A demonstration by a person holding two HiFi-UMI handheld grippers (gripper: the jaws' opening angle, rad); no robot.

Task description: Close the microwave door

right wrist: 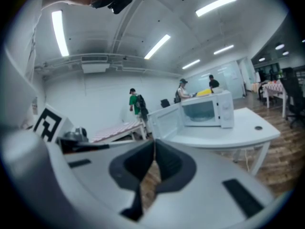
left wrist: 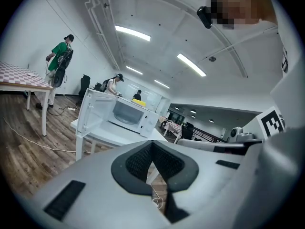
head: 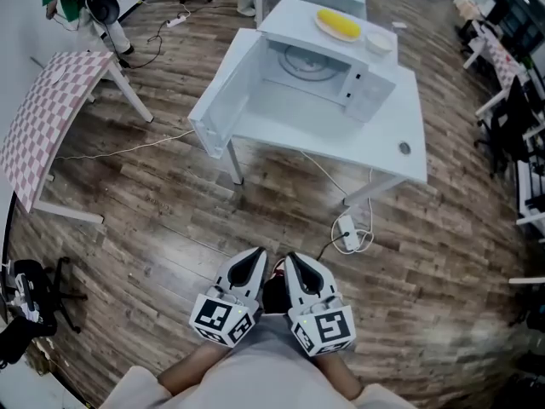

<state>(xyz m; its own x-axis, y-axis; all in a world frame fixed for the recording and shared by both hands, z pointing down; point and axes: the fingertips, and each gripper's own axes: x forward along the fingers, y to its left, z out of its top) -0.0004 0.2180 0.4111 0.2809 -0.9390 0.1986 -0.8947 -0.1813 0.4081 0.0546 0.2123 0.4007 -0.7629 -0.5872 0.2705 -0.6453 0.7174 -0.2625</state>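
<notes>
The microwave is sitting on the table at twelve o'clock, its door hanging wide open toward ten. The left gripper and right gripper are hovering at six, well apart from it, jaws pressed together on nothing. The approach seems to be just beginning; next, one gripper probably needs to reach the door's outer face and swing it shut.

A wood-plank floor fills the room. A white table stands far, with a checked-top table at left. Strip lights cross the white ceiling.
</notes>
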